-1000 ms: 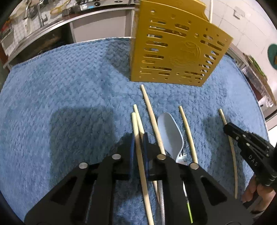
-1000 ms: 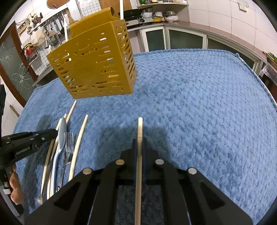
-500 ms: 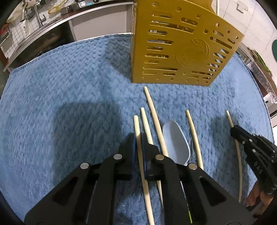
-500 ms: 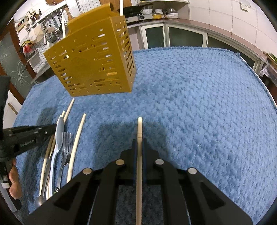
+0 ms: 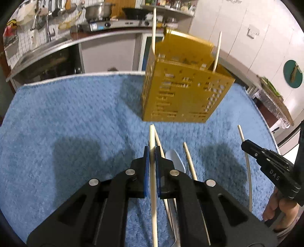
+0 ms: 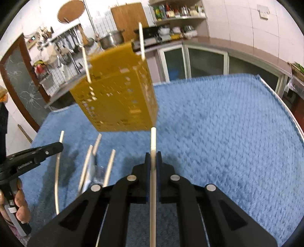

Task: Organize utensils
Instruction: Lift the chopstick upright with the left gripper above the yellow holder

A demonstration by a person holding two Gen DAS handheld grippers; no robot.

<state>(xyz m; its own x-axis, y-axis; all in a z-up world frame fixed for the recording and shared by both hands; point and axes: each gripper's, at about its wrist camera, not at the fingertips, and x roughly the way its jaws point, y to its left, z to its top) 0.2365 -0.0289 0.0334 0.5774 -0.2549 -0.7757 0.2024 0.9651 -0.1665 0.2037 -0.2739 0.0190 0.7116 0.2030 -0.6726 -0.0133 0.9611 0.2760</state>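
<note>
1. Nearest the left wrist lens: left gripper (image 5: 151,150) clamping narrow on a pale chopstick (image 5: 152,171), blue pads (image 5: 146,171) pressing both sides, stick running back under the camera and poking out ahead toward the holder.
2. Nearest the right wrist lens: right gripper (image 6: 153,155) pinching a second chopstick (image 6: 153,180) the same way, jaws nearly together, stick tip showing just below the holder's bottom edge in that view.
3. Lying on the blue towel (image 5: 76,114) just right of the left gripper: loose chopsticks (image 5: 189,161), a grey spoon (image 5: 175,161) between them, partly hidden behind the jaw body; one more stick alongside the held one.
4. Showing at the right edge of the left view: right gripper's black nose with its chopstick (image 5: 247,161) passing through, a hand (image 5: 279,209) gripping the handle below.
5. Showing at the left edge of the right view: left gripper's nose (image 6: 55,147) with its stick, fingers (image 6: 20,205) wrapping the handle; utensil pile (image 6: 95,165) blurred, fork or spoon hard telling apart.
6. Standing further back on the towel: yellow perforated utensil holder (image 5: 182,95), upright, well apart from both gripper tips, two chopsticks (image 5: 153,28) already sticking up out of its top.
7. Sitting beyond the towel: kitchen counter (image 5: 106,36) with a steel pot (image 5: 98,10) and hanging tools, white cabinets to the right.
</note>
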